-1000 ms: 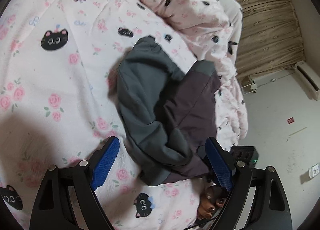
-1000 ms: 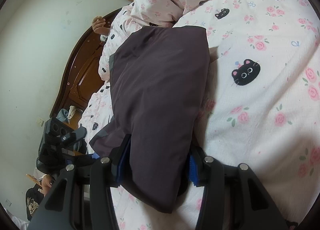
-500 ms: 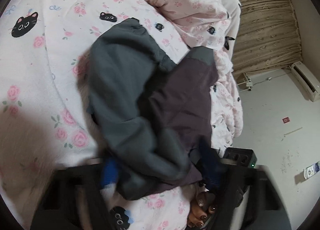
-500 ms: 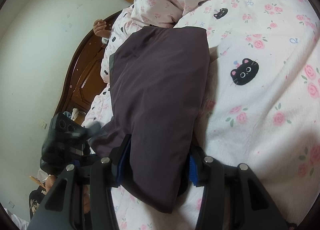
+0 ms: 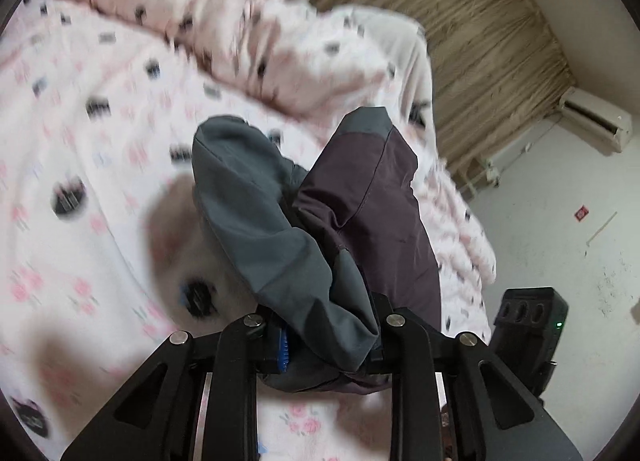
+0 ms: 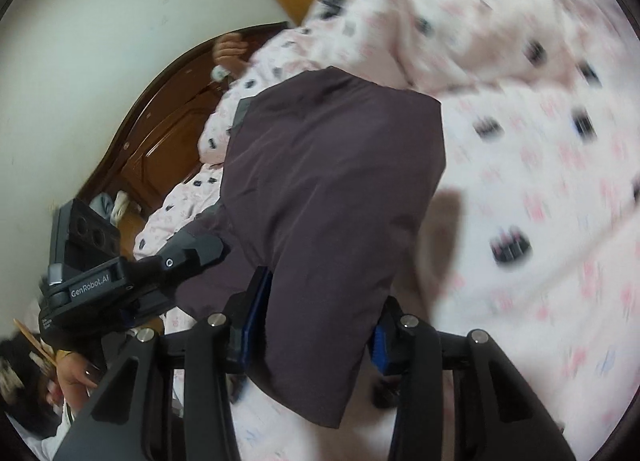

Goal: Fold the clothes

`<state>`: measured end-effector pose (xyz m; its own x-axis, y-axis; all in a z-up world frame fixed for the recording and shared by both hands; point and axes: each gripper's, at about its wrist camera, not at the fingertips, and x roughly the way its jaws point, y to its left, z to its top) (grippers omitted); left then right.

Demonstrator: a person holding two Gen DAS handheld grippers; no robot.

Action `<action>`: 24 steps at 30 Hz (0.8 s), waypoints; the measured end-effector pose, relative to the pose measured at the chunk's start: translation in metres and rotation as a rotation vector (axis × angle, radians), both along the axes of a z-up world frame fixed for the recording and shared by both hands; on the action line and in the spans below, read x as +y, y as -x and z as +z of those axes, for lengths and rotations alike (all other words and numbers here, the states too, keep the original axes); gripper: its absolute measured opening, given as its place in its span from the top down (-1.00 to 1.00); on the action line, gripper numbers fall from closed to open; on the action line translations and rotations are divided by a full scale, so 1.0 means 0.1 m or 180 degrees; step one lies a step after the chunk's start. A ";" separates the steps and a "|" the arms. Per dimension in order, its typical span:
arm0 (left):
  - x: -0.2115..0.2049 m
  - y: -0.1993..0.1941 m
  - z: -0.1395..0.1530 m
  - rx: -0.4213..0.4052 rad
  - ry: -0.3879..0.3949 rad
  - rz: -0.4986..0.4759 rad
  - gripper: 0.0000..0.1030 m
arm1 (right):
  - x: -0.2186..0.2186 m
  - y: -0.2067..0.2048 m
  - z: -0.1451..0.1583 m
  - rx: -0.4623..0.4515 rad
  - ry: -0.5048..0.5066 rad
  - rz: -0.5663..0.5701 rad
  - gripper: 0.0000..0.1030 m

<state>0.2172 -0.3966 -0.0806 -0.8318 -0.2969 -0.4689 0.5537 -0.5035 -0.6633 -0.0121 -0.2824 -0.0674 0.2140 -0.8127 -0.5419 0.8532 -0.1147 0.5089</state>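
A dark garment with purple-brown panels (image 5: 372, 213) and grey parts (image 5: 256, 221) hangs lifted above the bed. My left gripper (image 5: 328, 345) is shut on its grey bunched end. In the right wrist view the purple-brown panel (image 6: 332, 197) runs down between the blue pads of my right gripper (image 6: 312, 333), which is shut on it. The left gripper (image 6: 120, 277) shows at the left of the right wrist view, holding the same garment's other edge.
The bed has a white and pink sheet with black cats and roses (image 5: 80, 181). A bunched matching duvet (image 5: 280, 41) lies at the far side. A dark wooden headboard (image 6: 160, 133) stands by the wall. Floor and an air conditioner (image 5: 592, 117) show at the right.
My left gripper has closed on the garment's grey end, having been open around it. Both grippers have lifted the garment off the sheet; the background is blurred with motion.
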 end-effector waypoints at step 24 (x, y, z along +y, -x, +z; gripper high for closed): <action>-1.13 -1.02 -0.72 -0.0830 -0.0682 0.1451 0.27 | -2.29 -1.06 -0.50 0.0652 -0.0581 0.1093 0.02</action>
<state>0.3188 -0.5097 -0.1522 -0.4904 -0.4744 -0.7310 0.8427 -0.0443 -0.5366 0.0941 -0.5110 -0.1174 0.3283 -0.6003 -0.7293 0.9387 0.1209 0.3230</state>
